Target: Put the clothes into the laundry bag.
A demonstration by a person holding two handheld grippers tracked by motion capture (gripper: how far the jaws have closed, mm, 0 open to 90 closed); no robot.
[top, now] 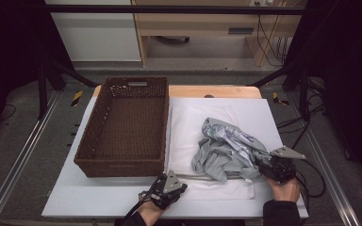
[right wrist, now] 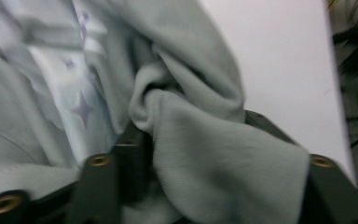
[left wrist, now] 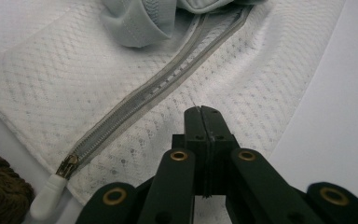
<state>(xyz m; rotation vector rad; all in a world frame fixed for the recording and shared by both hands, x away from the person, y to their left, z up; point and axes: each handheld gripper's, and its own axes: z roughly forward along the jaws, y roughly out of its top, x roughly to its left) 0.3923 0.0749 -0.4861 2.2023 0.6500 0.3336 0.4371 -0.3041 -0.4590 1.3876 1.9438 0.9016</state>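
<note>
A crumpled grey garment (top: 224, 148) with a pale star print lies on a white mesh laundry bag (top: 188, 127) spread on the white table top. My right gripper (top: 258, 161) is at the garment's right edge. In the right gripper view its jaws (right wrist: 196, 135) stand apart, and a fold of the garment (right wrist: 205, 154) lies between and over them. My left gripper (top: 184, 187) is at the bag's near edge, its jaws (left wrist: 202, 112) shut together over the mesh. I cannot tell whether it pinches the mesh. The bag's grey zipper (left wrist: 158, 93) ends in a white pull (left wrist: 46, 196).
A brown wicker basket (top: 87, 141), with nothing in it, stands left of the bag, and its corner (left wrist: 0, 186) is near the zipper pull. Bare white table top (top: 99, 193) runs along the front. Cables (top: 311, 179) trail off the right edge.
</note>
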